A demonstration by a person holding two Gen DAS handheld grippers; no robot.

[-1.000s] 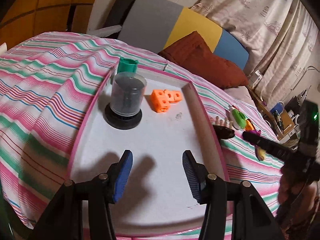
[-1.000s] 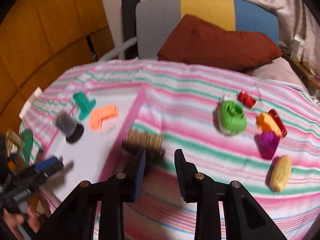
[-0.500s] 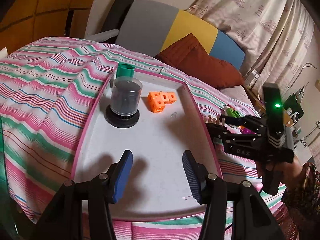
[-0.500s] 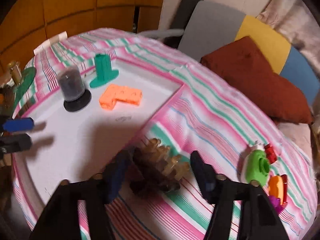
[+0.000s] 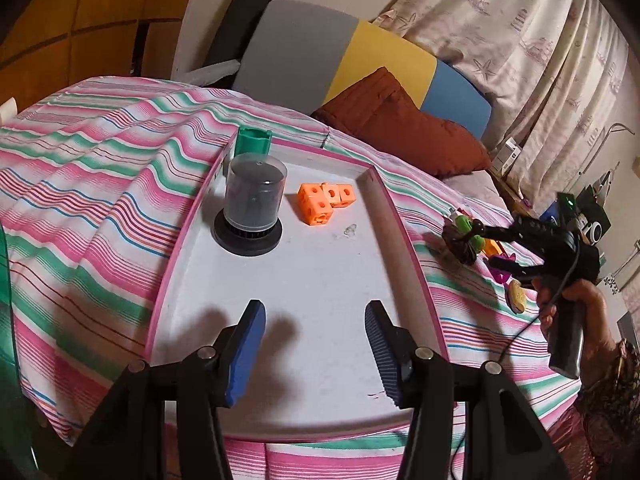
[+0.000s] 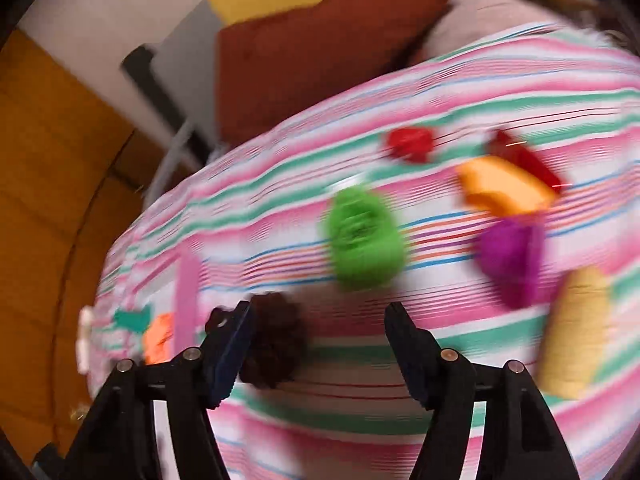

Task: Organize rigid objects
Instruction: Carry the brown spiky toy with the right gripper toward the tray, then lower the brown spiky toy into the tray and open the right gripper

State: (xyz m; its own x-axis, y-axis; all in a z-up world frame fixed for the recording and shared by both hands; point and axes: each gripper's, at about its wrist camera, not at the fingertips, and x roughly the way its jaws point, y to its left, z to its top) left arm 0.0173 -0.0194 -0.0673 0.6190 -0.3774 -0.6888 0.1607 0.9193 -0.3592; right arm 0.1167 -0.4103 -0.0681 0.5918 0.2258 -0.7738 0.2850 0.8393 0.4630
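Note:
A white tray with a pink rim (image 5: 404,216) lies on the striped cloth. On it stand a dark clear-domed canister (image 5: 253,206), a green piece (image 5: 253,141) and orange linked cubes (image 5: 325,201). My left gripper (image 5: 314,346) is open and empty above the tray's near end. My right gripper (image 6: 318,344) is open; a dark brown spiky brush (image 6: 276,346) lies on the cloth by its left finger. Ahead of it are a green toy (image 6: 364,240), purple (image 6: 512,258), orange (image 6: 502,188), red (image 6: 410,144) and yellow (image 6: 576,324) pieces. The right wrist view is blurred.
A rust cushion (image 5: 400,128) and a grey, yellow and blue backrest (image 5: 340,56) stand behind the table. Curtains (image 5: 520,40) hang at the right. Cluttered shelves (image 5: 592,224) stand at the far right. The right gripper shows in the left wrist view (image 5: 492,246).
My right gripper opened wider and swung right, away from the tray toward the loose toys; the brown brush now lies by its left finger. My left gripper stayed in place.

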